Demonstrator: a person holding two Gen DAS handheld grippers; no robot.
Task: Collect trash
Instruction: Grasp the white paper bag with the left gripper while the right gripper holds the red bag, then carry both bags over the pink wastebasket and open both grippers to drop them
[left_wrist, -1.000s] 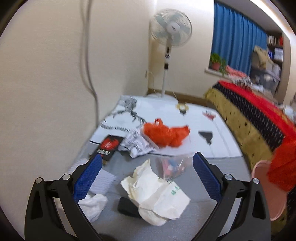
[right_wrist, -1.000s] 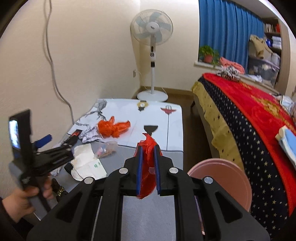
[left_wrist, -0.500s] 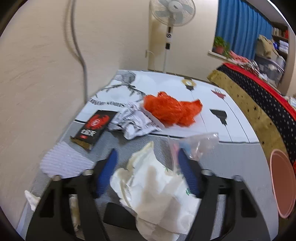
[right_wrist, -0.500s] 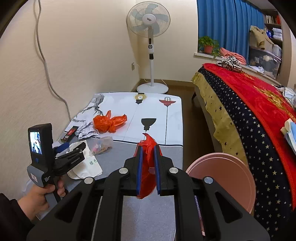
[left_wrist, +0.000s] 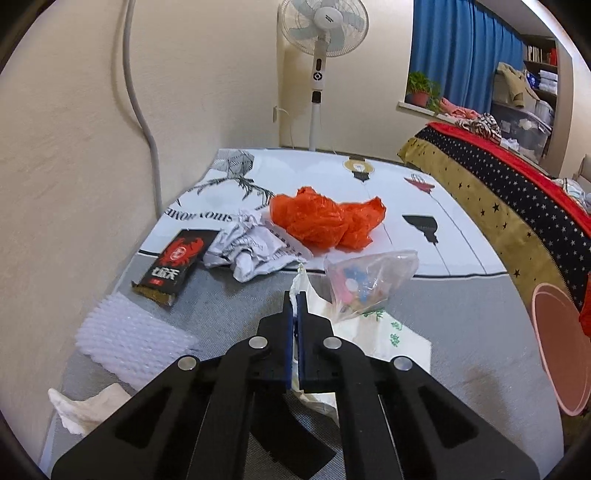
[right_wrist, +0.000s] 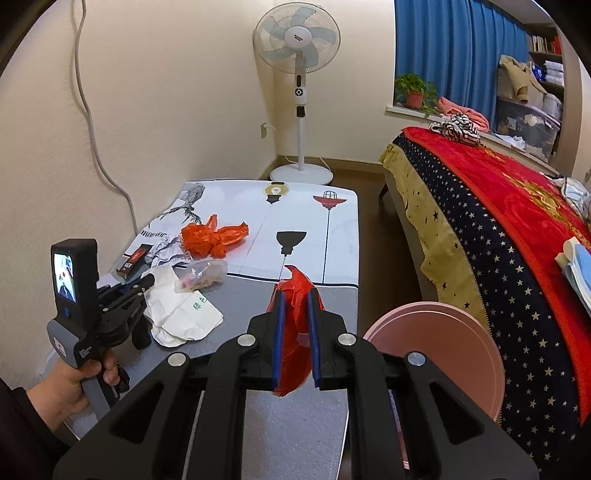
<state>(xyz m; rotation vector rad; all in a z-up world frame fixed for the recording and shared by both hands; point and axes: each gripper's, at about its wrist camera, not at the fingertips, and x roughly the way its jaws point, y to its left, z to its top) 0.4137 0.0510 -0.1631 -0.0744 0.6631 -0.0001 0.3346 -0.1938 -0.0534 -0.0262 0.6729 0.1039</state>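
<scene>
My left gripper (left_wrist: 295, 297) is shut on an upturned edge of the white plastic bag (left_wrist: 373, 332), which lies on the grey mat (left_wrist: 229, 310). From the right wrist view the left gripper (right_wrist: 147, 282) sits low over that same white bag (right_wrist: 184, 314). A clear bag of small bits (left_wrist: 369, 282) rests against the white bag. Beyond lie crumpled paper (left_wrist: 247, 251), an orange plastic bag (left_wrist: 325, 221) and a black snack packet (left_wrist: 177, 264). My right gripper (right_wrist: 294, 295) is shut on a red plastic bag (right_wrist: 293, 328), held above the mat beside a pink bin (right_wrist: 443, 354).
White foam wrap (left_wrist: 129, 336) and a crumpled tissue (left_wrist: 88, 406) lie near the wall at left. A bed with a red and starred blanket (right_wrist: 498, 229) runs along the right. A standing fan (right_wrist: 301, 92) is at the far end. A cable (left_wrist: 144, 122) hangs down the wall.
My left gripper dropped toward the mat and its jaws went from wide open to shut on the white bag's edge. The right gripper kept still with the red bag.
</scene>
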